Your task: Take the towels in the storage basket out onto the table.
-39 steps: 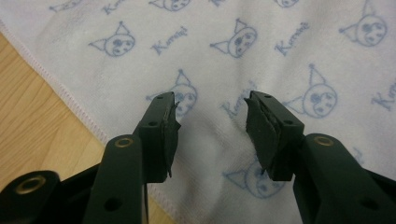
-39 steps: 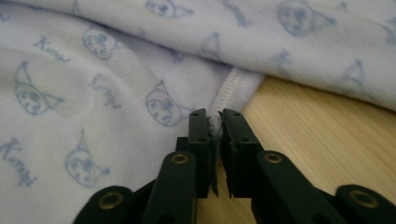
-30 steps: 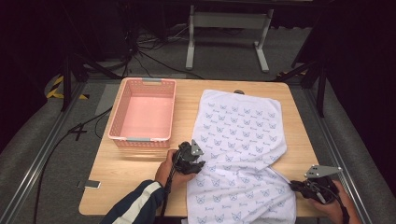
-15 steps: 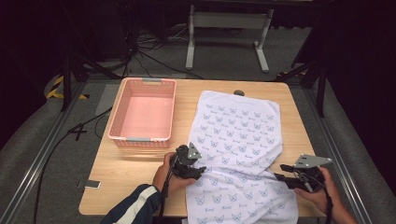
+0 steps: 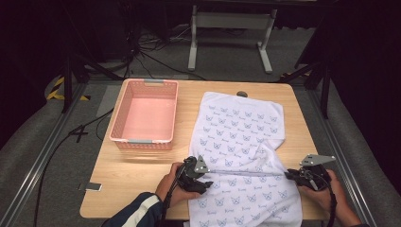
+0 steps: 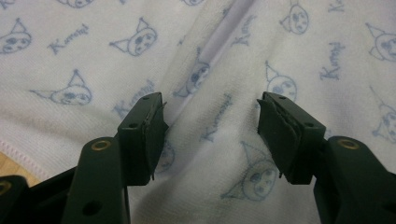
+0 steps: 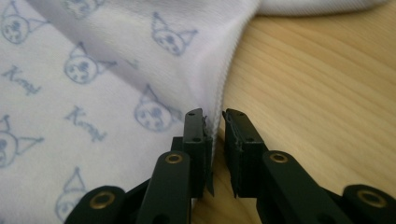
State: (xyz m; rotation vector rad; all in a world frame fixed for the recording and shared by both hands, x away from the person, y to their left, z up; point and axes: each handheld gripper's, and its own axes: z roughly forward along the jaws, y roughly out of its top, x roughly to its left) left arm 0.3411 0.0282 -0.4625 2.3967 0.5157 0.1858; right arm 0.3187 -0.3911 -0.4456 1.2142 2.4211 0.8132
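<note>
Both grippers at the towel's side edges

The left gripper (image 6: 210, 135) has its jaws spread over the towel (image 5: 243, 142); the right gripper (image 7: 214, 140) has just been closing, pinching the hem.

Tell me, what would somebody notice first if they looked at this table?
Probably the big white towel with little blue cat faces, spread over the right half of the wooden table and hanging off the near edge. Next, the pink basket standing to its left. Then the two black grippers at the towel's sides: the left gripper open over the cloth, the right gripper nearly shut around the towel's hem.
</note>
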